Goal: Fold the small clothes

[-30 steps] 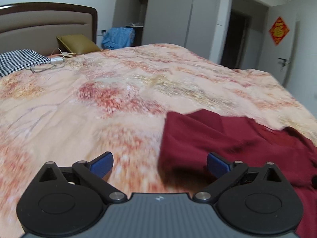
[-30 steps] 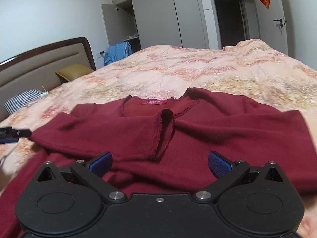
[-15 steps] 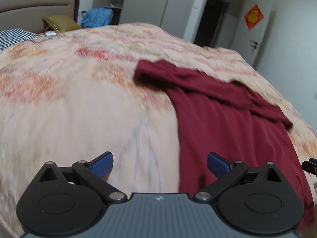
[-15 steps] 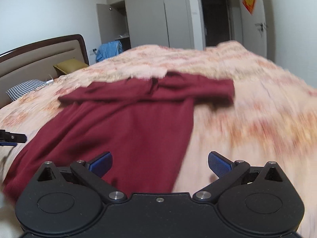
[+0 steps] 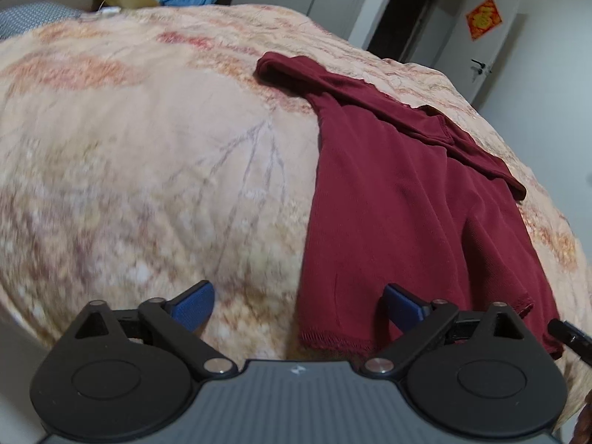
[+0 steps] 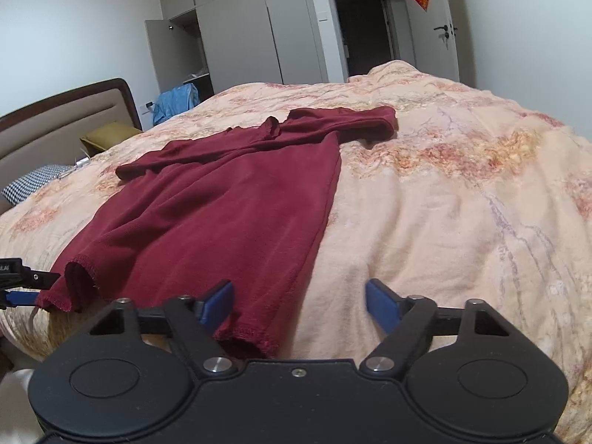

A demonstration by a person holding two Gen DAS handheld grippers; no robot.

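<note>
Left claw [image 5: 298, 305]: released, blue fingers spread wide, nothing between them; it hangs over the near edge of the bed, with the shirt's left hem corner between its fingers in view.
Right claw [image 6: 299, 301]: released too, fingers wide apart; its left finger lies over the shirt's right hem corner, its right finger over bare quilt.
Shirt [image 6: 229, 199]: dark red, long-sleeved, spread flat on the bed with the hem nearest the claws and the neck farthest; both sleeves are folded across the chest, and one hem corner is curled up by the left claw's tip, which shows at the left edge of the right wrist view.
Quilt [image 5: 140, 155]: peach with pink and orange blotches, covering the bed under the shirt.
Headboard [image 6: 63, 118]: tan, dark-framed, far left.
Pillows: one checked [image 6: 31, 183], one olive [image 6: 111, 135], near the headboard.
Blue cloth [image 6: 177, 100]: beyond the bed, by the open wardrobe [image 6: 236, 37].
Door [image 6: 433, 22]: white, with a red ornament.
</note>
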